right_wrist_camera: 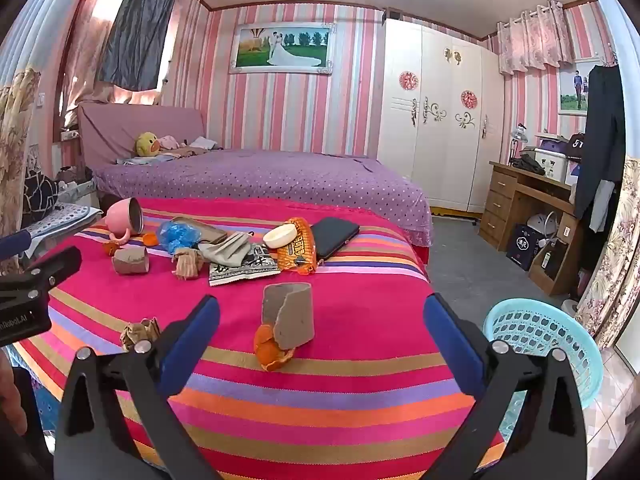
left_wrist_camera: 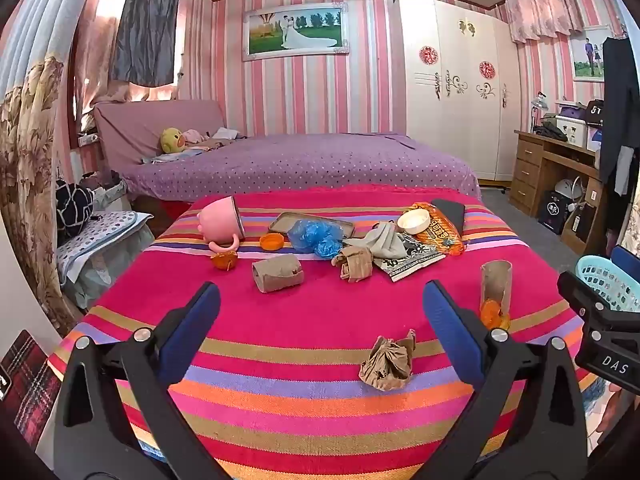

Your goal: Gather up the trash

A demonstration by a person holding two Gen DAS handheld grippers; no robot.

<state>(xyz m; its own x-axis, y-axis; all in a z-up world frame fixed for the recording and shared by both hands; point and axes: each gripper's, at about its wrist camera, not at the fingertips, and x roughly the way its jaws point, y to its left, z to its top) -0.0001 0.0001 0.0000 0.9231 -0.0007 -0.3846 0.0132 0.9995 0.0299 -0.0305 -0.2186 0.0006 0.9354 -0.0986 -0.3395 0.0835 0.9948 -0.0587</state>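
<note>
Trash lies scattered over the striped counter (left_wrist_camera: 280,340). A crumpled paper wad (left_wrist_camera: 387,364) sits low and right of centre in the left wrist view, with no clear long axis. A cardboard tube (right_wrist_camera: 289,314) stands upright at the centre of the right wrist view, long axis vertical, an orange peel (right_wrist_camera: 272,350) touching its base. A second cardboard roll (left_wrist_camera: 278,273) lies on its side at mid-frame, long axis running left to right. Farther back are a blue plastic bag (left_wrist_camera: 316,236) and an orange snack wrapper (left_wrist_camera: 440,232). The left hand-held gripper (left_wrist_camera: 320,312) hangs over the cloth, jaws wide apart, nothing between them. The right hand-held gripper (right_wrist_camera: 320,320) is likewise spread wide, the tube between its fingers but untouched. A turquoise basket (right_wrist_camera: 560,344) stands at lower right.
</note>
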